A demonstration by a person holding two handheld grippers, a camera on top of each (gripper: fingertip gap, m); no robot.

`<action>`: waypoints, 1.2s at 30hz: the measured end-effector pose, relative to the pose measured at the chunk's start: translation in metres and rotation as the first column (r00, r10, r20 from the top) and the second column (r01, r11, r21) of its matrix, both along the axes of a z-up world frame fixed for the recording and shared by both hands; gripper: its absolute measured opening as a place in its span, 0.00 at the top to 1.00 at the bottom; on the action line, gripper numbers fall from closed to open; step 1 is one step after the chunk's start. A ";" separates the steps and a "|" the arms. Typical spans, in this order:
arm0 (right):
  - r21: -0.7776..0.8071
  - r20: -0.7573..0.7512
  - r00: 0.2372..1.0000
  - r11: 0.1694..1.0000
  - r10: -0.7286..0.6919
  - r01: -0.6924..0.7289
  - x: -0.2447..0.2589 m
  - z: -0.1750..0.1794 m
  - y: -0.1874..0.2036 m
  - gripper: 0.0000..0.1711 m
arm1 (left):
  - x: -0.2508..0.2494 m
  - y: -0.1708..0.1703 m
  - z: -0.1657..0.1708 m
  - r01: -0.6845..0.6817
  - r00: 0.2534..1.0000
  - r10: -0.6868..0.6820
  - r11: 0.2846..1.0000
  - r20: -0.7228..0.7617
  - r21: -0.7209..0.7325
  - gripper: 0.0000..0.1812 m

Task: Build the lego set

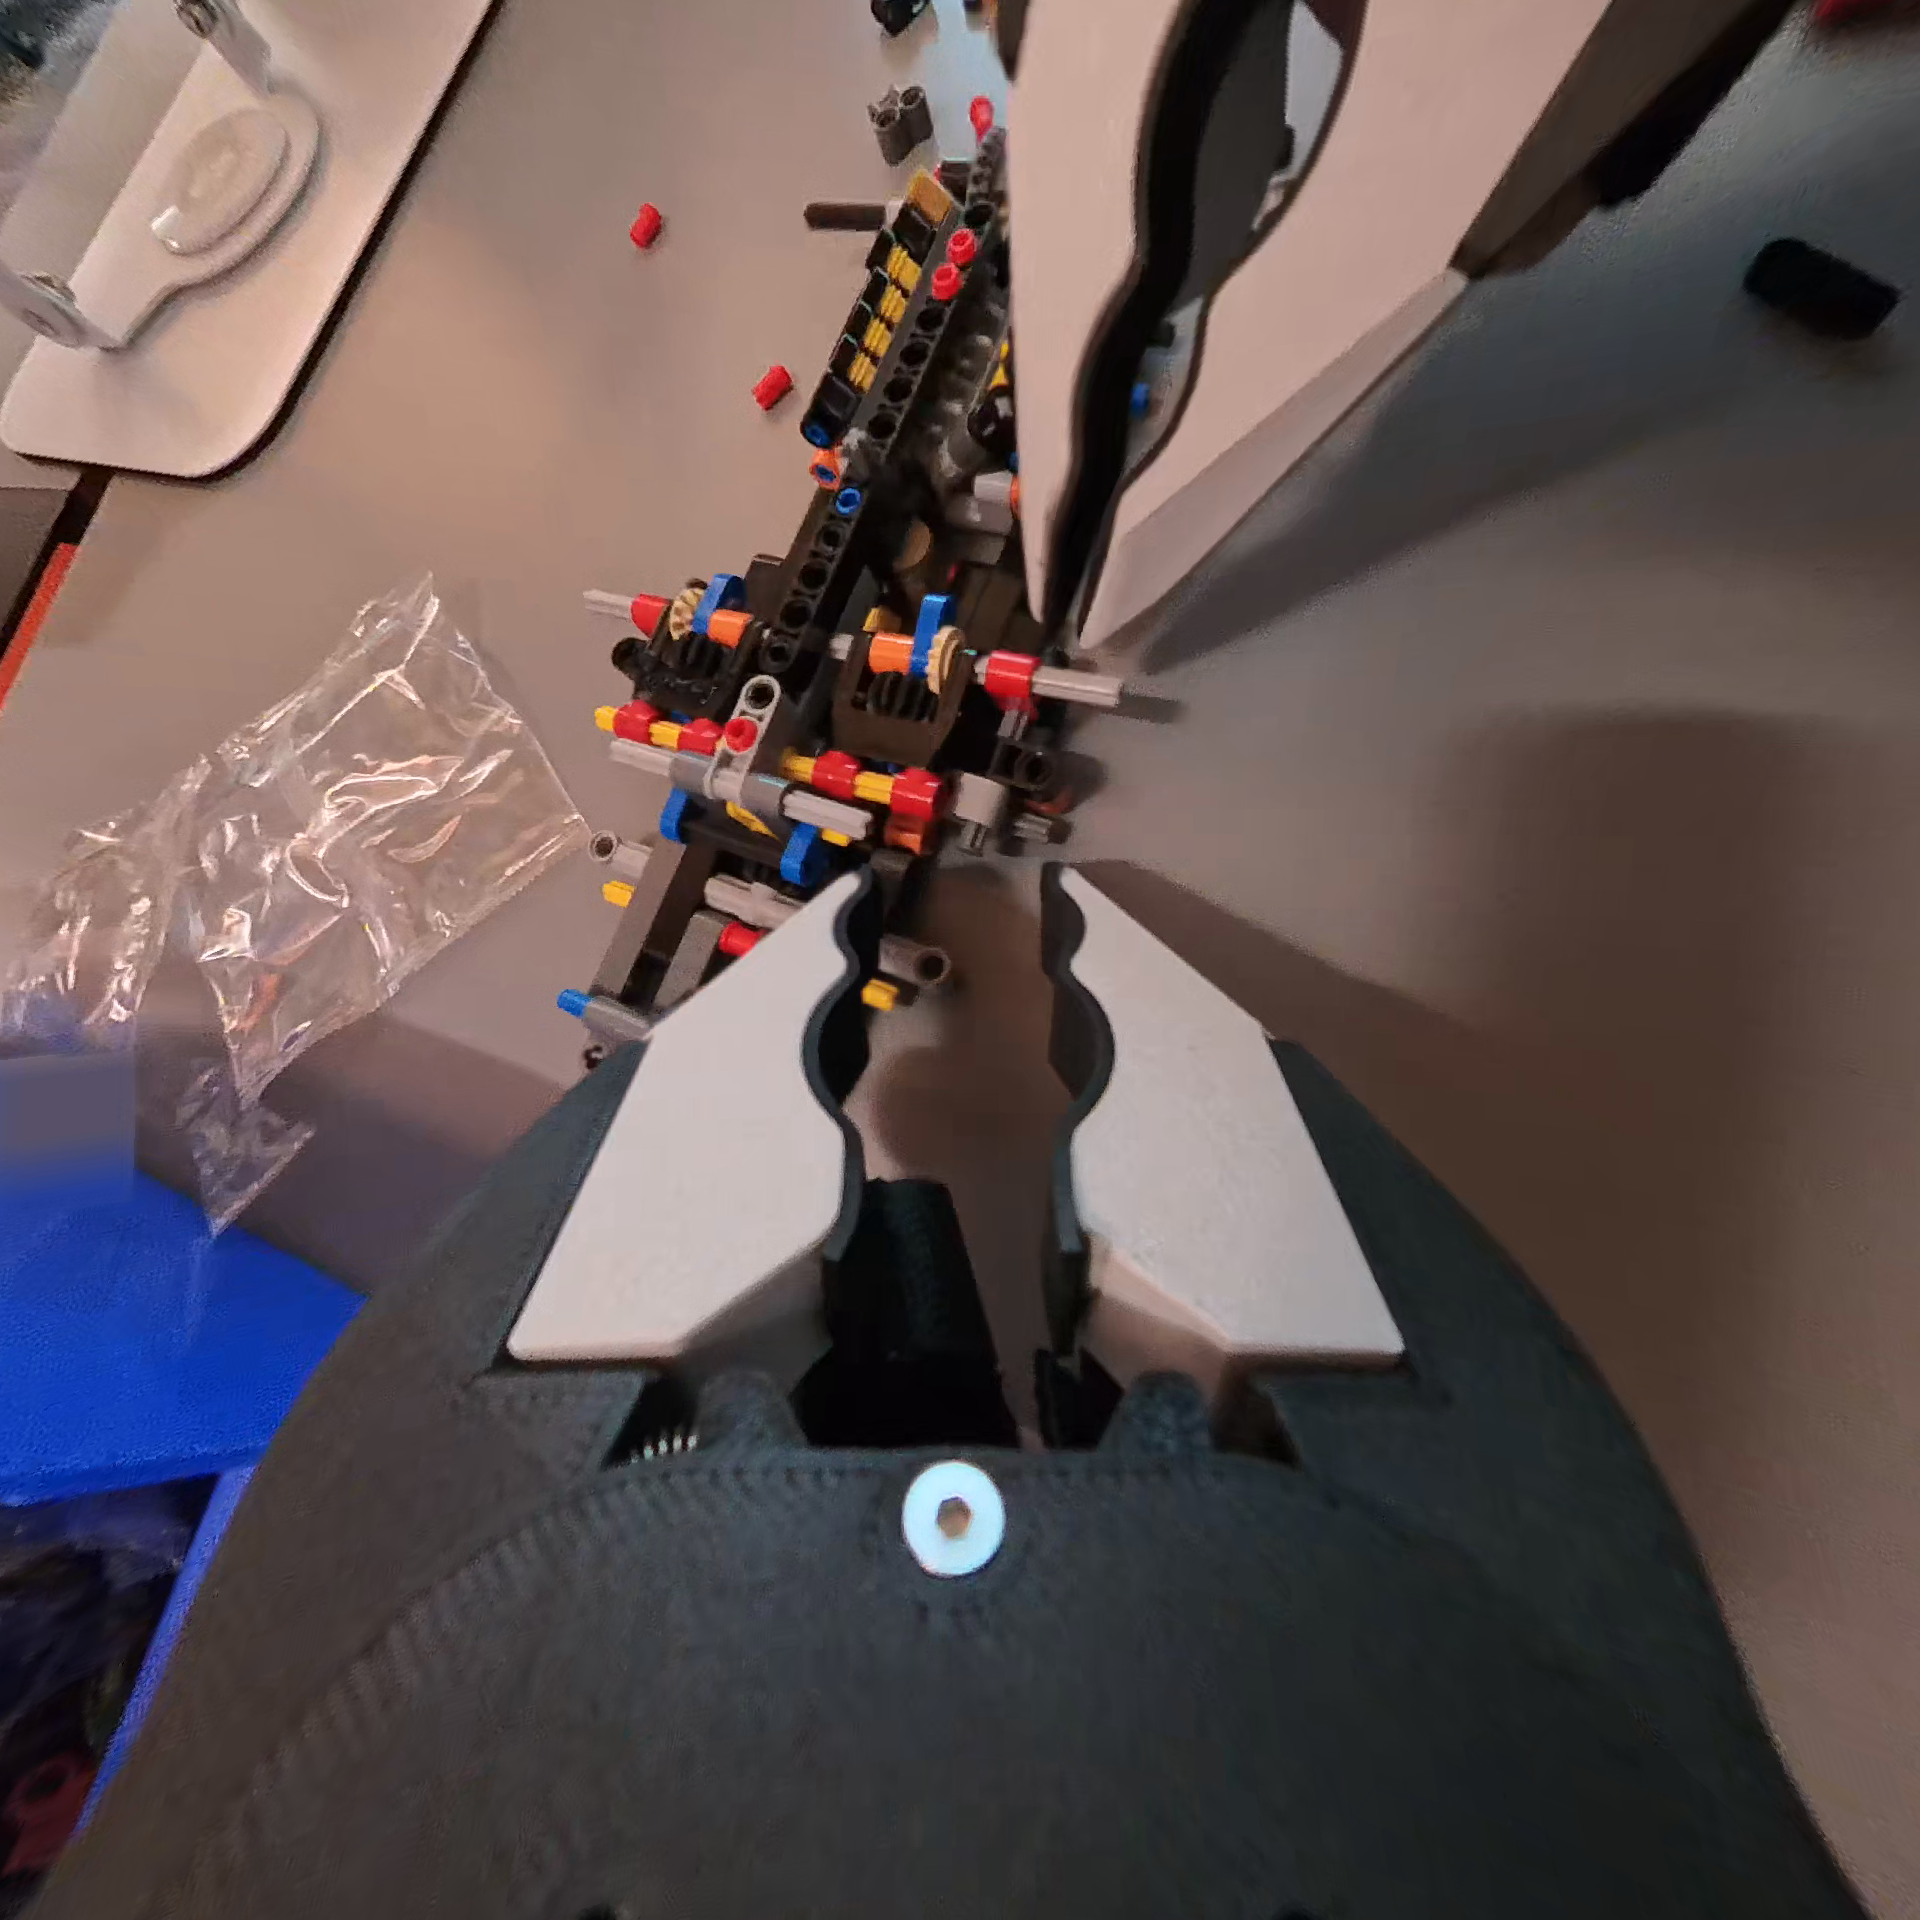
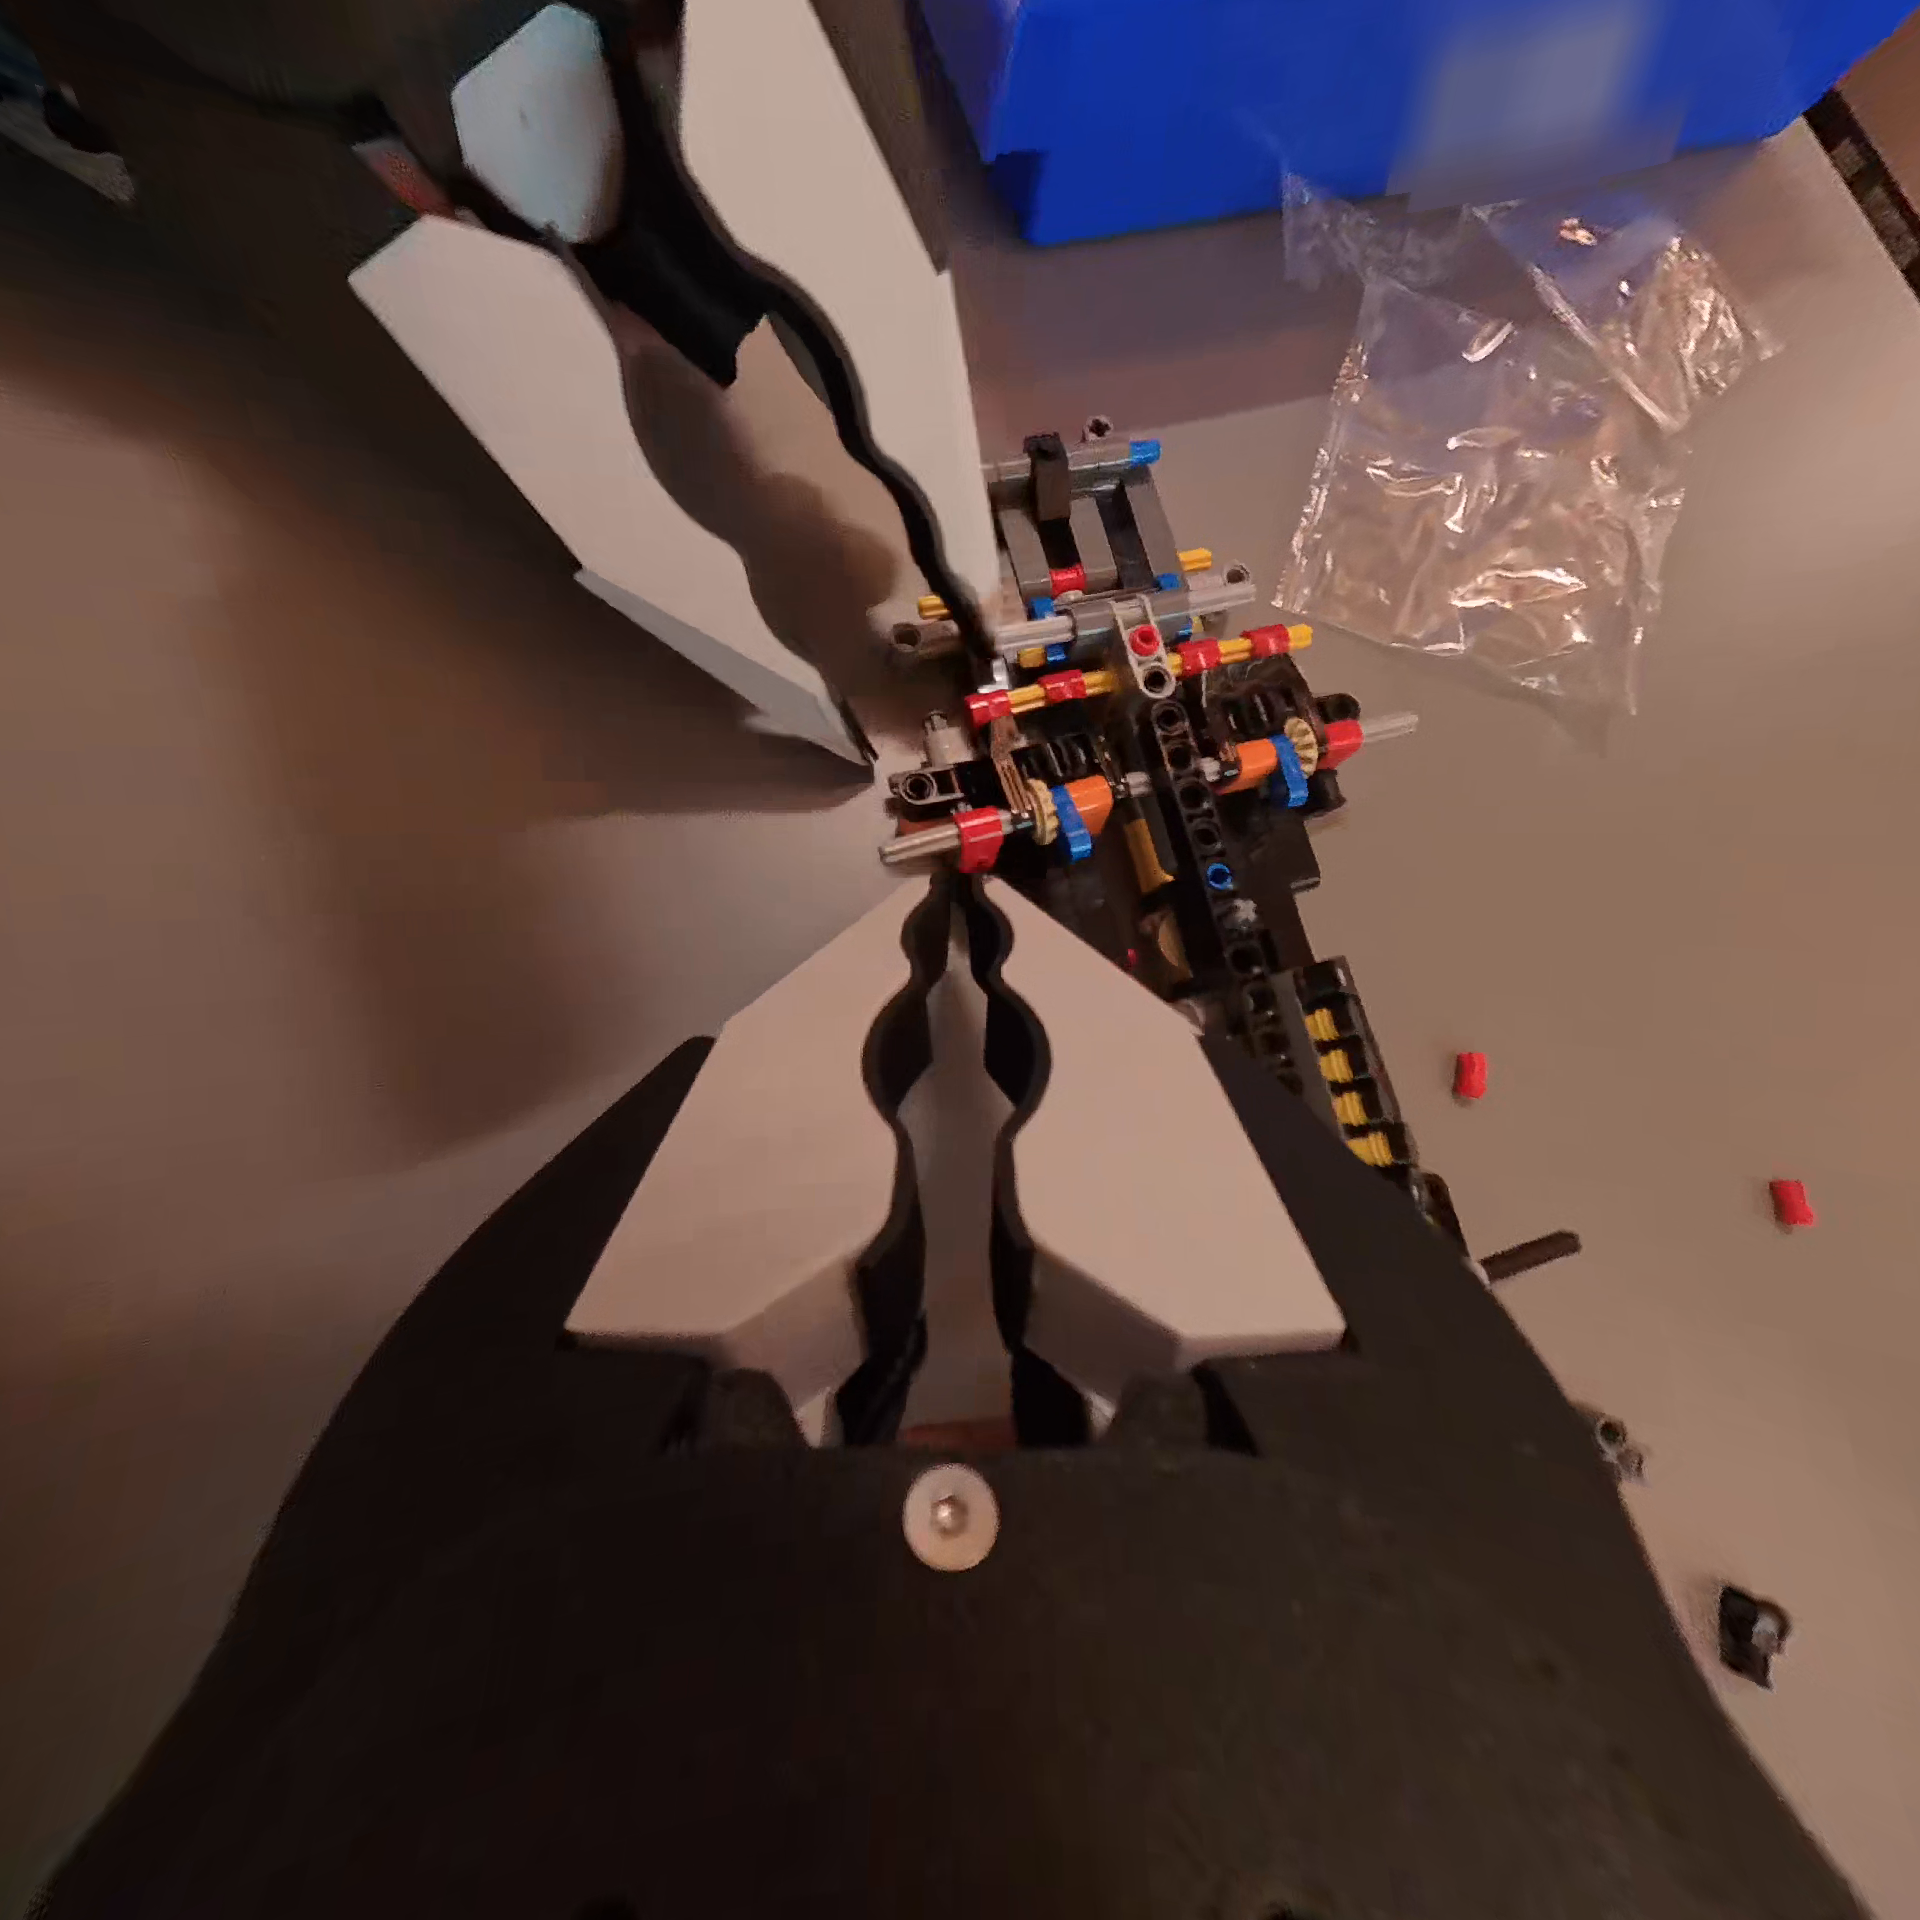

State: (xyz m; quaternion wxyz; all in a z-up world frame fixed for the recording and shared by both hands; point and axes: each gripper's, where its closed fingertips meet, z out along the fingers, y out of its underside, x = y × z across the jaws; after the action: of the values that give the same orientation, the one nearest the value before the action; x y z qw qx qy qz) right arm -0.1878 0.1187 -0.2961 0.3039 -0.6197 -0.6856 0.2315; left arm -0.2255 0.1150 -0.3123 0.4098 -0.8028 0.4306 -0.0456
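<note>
Flanking the lego model: left hand-held gripper parted, empty; right hand-held gripper closed.

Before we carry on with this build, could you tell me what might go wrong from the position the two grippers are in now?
1. The right gripper, nearly shut, sits at the red bush on a grey axle; a push could slide the lego assembly across the table, since the open left gripper holds nothing.
2. The loose red pieces near the assembly could be knocked away.
3. The plastic bag lies close and may snag.
</note>
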 end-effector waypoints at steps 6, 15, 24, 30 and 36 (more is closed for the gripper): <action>-0.173 0.011 0.992 0.976 -0.129 0.129 0.003 0.004 -0.004 0.86 | 0.017 -0.005 -0.002 -0.026 1.000 0.026 1.000 0.005 -0.007 0.85; -0.138 0.016 0.971 0.962 -0.237 0.237 0.025 -0.004 0.000 0.93 | 0.058 -0.019 -0.002 -0.018 0.999 0.019 0.999 0.043 -0.036 0.81; -0.097 0.016 0.960 0.956 -0.278 0.279 0.029 -0.005 0.007 0.97 | 0.066 -0.018 -0.002 -0.028 0.998 0.030 0.999 0.046 -0.040 0.80; -0.148 0.039 0.955 0.944 -0.293 0.296 0.029 -0.006 0.008 0.98 | 0.066 -0.018 -0.002 -0.038 0.998 0.040 0.999 0.043 -0.036 0.81; -0.194 0.058 0.952 0.932 -0.300 0.306 0.029 -0.007 0.008 0.97 | 0.066 -0.018 -0.002 -0.051 0.998 0.052 0.998 0.044 -0.039 0.81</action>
State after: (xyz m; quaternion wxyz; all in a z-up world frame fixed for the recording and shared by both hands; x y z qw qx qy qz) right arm -0.1590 0.1267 -0.3027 0.2625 -0.7486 -0.5591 0.2411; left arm -0.1593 0.0973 -0.3147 0.4051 -0.8200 0.3996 -0.0610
